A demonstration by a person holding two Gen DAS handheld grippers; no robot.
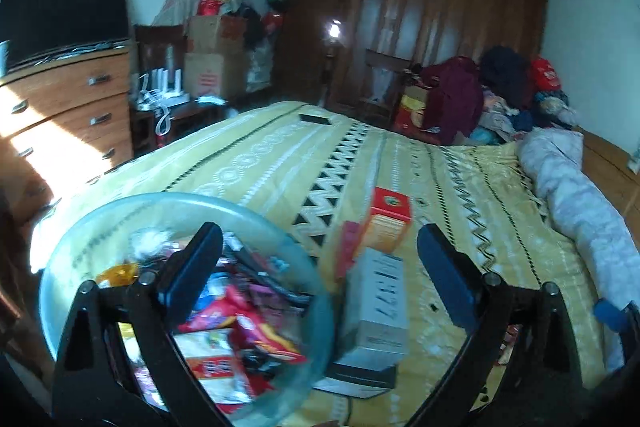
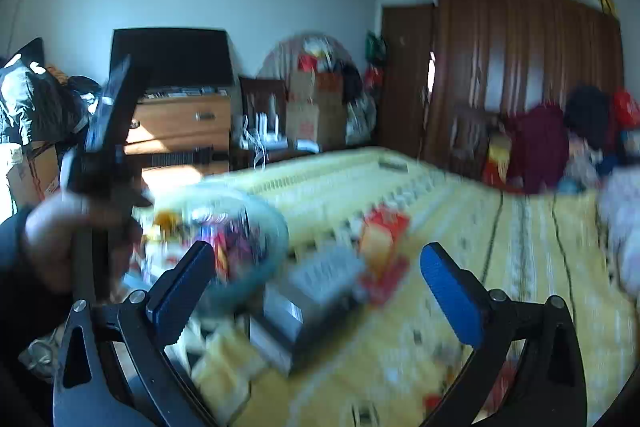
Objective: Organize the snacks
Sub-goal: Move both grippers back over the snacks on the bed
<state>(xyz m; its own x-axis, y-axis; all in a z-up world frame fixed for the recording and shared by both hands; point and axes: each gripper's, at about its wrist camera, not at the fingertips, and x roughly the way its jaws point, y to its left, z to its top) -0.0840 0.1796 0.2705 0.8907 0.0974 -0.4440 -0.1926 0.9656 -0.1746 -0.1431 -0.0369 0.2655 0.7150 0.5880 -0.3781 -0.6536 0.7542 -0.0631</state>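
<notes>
Left wrist view: your left hand-held gripper [image 1: 320,251] was spread wide, holding nothing.
Snacks: colourful packets filled the clear round plastic bowl [image 1: 280,231] on the yellow patterned bed [image 1: 460,187].
Boxes: an orange carton [image 1: 388,223] and a grey carton [image 1: 380,307] lay beside it.
Right hand-held gripper [image 2: 316,267]: likewise gaped, empty.

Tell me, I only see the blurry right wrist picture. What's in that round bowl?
Observer: The clear bowl holds snack packets, mostly red and pink ones.
Operator: What's the grey blob next to it?
Observer: A grey box lying on the yellow bedspread, right beside the bowl.
Operator: And the red thing behind?
Observer: An orange box with a red top, past the grey one.
Operator: Is the left gripper holding anything?
Observer: No, the left gripper is open, one of its fingers over the bowl.
</notes>
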